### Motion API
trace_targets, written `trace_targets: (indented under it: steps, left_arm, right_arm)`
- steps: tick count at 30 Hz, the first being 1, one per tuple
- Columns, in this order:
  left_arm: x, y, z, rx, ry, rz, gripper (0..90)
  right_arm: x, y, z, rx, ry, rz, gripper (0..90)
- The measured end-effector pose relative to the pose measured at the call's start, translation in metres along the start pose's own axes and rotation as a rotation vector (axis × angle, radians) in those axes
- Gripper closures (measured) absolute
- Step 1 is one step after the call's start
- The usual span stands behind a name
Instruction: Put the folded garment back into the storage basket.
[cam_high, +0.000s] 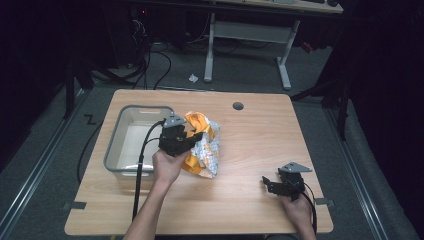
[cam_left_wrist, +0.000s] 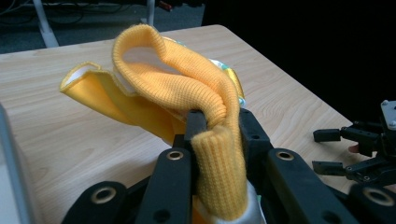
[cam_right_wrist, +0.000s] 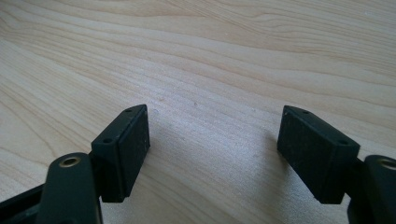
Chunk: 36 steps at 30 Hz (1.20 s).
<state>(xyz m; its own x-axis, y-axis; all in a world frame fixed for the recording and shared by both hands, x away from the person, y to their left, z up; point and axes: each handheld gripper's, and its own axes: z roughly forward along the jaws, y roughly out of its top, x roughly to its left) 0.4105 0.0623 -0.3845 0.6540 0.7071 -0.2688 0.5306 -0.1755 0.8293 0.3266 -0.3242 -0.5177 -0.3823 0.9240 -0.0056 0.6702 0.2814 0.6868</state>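
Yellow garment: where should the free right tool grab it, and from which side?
Best bet is the loose patterned body of the yellow garment, approached from the right tool's own side, low over the table. The left tool is shut on the ribbed cuff at the bin end, so the bunched fabric facing right is free and thick enough to pinch.

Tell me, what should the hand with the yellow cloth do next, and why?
Probably carry it leftward over the grey bin. The left gripper is shut on the yellow garment's knit cuff, and the bin sits open right beside it.
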Motion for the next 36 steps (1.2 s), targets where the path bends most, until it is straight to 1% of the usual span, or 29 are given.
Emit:
trace_targets:
  steps: [3,8,12,15,17,25,34,35,36]
  left_arm:
    - [0.003,0.006,-0.006,-0.004,0.008,0.006,77.7]
    - [0.006,0.010,-0.009,-0.002,0.018,0.011,77.7]
    - [0.013,0.013,-0.016,-0.013,0.028,0.004,77.7]
    - [0.016,0.014,-0.018,-0.017,0.028,0.001,77.7]
    - [0.020,0.015,-0.022,-0.019,0.024,-0.012,77.7]
    - [0.027,0.019,-0.032,-0.031,0.042,-0.012,77.7]
    - [0.034,0.022,-0.055,-0.045,0.077,-0.007,77.7]
    - [0.034,0.022,-0.055,-0.045,0.077,-0.007,77.7]
    - [0.037,0.022,-0.060,-0.049,0.084,-0.011,77.7]
  right_arm:
    - [0.000,0.000,0.000,0.000,0.000,0.000,25.7]
    - [0.000,0.000,0.000,0.000,0.000,0.000,25.6]
    - [0.000,0.000,0.000,0.000,0.000,0.000,25.7]
    - [0.000,0.000,0.000,0.000,0.000,0.000,25.7]
    - [0.000,0.000,0.000,0.000,0.000,0.000,25.7]
    - [0.000,0.000,0.000,0.000,0.000,0.000,25.7]
    - [0.000,0.000,0.000,0.001,0.000,0.001,25.7]
    - [0.000,0.000,0.000,0.001,0.000,0.001,25.7]
    - [0.000,0.000,0.000,0.001,0.000,0.002,25.7]
